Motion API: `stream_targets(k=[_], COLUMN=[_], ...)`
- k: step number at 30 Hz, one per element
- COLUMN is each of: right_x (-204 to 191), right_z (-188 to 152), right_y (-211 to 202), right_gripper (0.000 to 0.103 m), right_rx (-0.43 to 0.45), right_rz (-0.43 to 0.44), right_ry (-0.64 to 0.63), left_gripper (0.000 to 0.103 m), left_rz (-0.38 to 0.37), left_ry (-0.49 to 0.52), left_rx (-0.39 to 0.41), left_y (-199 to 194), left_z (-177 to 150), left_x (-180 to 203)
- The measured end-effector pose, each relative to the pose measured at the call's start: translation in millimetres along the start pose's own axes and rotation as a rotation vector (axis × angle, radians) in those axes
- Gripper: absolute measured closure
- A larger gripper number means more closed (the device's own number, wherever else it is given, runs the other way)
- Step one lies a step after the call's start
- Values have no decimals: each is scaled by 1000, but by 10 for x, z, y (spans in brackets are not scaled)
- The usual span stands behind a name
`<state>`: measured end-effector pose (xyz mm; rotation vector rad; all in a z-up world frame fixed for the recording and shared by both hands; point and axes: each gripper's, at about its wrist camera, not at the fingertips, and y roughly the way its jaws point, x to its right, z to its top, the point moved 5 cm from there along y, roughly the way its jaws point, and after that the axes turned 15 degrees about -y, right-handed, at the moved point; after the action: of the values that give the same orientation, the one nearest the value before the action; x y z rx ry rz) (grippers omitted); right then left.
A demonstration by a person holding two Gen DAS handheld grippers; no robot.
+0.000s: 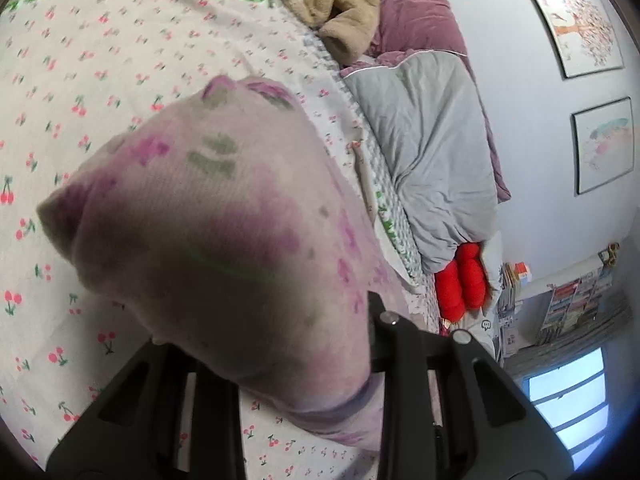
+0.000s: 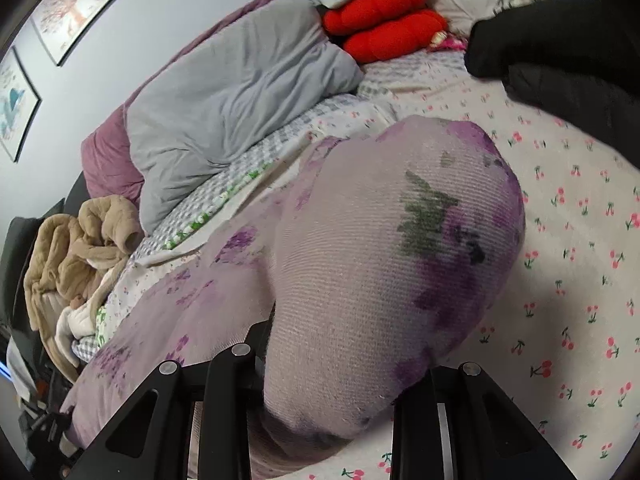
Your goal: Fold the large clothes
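**Both grippers lifting a floral garment over the bed**

The left gripper (image 1: 288,364) and the right gripper (image 2: 328,384) are each holding a bunch of the same lilac floral knit garment (image 2: 380,264), its fabric draping forward over the jaws and filling much of both views. The fingertips are buried under cloth, so how far the jaws are closed cannot be read directly; the fabric hanging from each one suggests that both are pinching it. The garment is raised above the cherry-print bedsheet (image 1: 52,128), with its remaining length trailing down onto the bed on the right gripper's left side.

A grey duvet (image 2: 224,92) is lying bundled along the wall side, a red cushion (image 2: 384,24) is sitting near the head of the bed, and a beige fleece garment (image 2: 84,240) is heaped at the far end. A dark sleeve (image 2: 568,56) is reaching into the right wrist view.

The step in hand appears to be carrying a held edge over to make a fold. To do it well, the two grips should be travelling level and apart enough to be keeping the edge taut, laying it down on the open sheet, away from the duvet, before letting go. Bunched cloth in the jaws is risking a crooked crease, so smoothing afterwards may be needed.
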<state>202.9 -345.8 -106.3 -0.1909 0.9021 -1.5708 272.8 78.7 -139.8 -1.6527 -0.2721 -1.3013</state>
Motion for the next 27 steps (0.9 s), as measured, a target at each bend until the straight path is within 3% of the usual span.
stream_targets(k=[7,13,19,27], right_x=[-76,-63,-188,-315], right_z=[187,187,217,220], right_y=[-346,-538,-701,-781], right_gripper=[76,76,76,76], right_rx=[97,106,137,157], right_rz=[-11,-20,-37,-29], right_ry=[-67,-76,-122,-136], left_gripper=[72,72,73,73], left_rz=[-56,-55,-95,-95], left_ry=[42,102,98,118], left_rx=[-41,-44,-33,-28], left_y=[-170,-285,-435,-501], left_z=[-108,-208,-218,-162], left_x=[210,314,357,371])
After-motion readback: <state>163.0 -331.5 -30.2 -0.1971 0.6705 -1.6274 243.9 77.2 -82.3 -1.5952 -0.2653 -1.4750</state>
